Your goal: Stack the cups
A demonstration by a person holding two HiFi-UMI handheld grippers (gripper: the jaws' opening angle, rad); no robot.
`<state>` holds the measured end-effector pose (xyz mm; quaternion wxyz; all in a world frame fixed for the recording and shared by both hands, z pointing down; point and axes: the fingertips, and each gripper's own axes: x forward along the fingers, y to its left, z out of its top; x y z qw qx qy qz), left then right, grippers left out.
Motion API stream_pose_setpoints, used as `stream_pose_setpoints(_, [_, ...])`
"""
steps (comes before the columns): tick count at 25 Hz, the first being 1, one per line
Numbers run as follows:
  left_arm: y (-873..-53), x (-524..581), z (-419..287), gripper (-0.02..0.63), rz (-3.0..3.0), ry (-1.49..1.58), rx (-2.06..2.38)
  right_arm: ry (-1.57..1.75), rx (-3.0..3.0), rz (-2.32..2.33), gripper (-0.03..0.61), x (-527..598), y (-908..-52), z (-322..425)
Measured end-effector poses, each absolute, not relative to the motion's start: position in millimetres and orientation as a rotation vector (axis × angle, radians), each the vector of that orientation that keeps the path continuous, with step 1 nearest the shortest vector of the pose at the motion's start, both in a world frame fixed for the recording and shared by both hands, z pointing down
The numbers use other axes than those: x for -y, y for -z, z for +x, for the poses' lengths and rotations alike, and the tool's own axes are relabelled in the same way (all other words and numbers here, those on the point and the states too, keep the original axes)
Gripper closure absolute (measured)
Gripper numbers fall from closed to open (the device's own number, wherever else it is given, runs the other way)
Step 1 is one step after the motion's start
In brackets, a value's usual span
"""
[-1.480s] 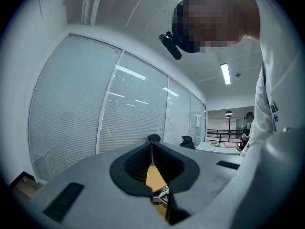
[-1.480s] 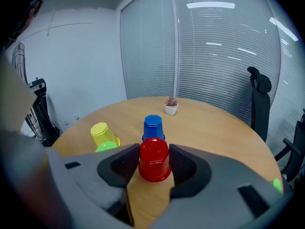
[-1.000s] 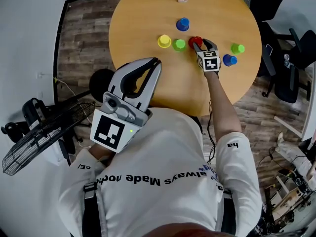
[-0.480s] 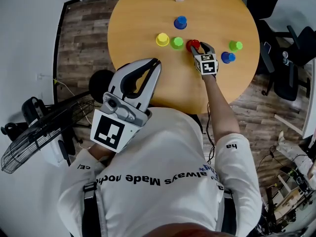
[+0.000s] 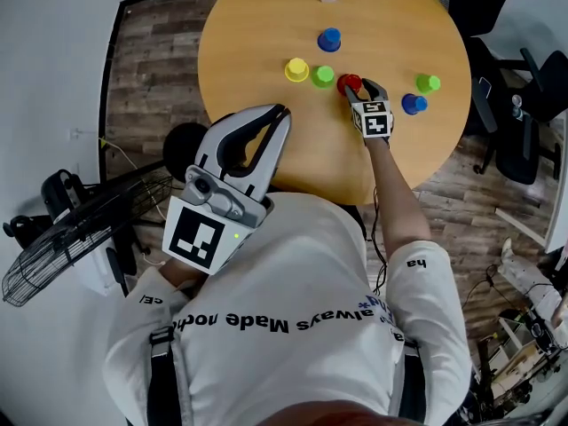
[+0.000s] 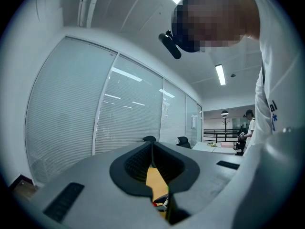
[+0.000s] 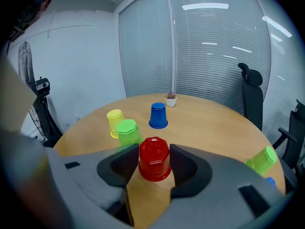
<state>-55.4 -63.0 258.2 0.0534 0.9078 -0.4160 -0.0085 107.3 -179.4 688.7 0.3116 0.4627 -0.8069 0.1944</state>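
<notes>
The right gripper [image 7: 154, 149], clamped on the red cup [image 7: 154, 165], had carried it nearer the green cup [image 7: 127, 130]. Stacking looked imminent.

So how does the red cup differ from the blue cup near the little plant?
The red cup is held by the right gripper, between its jaws; the blue cup stands free. The red cup is nearer the person, the blue cup farther across the table. Both stand upside down and share one shape.
</notes>
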Motion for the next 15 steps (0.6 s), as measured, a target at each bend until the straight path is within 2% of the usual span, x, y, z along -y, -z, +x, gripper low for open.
stream_pose_setpoints(3, [-261.4, 63.7, -56.8, 0.581, 2.754, 0.019, 1.266, -0.510, 2.135, 1.215, 0.339, 178.5, -688.3, 105.7])
stream_pose_setpoints(15, [-262.2, 67.9, -63.7, 0.581, 2.737, 0.050, 1.278, -0.413, 2.220, 1.227, 0.337, 221.7, -632.5, 95.6])
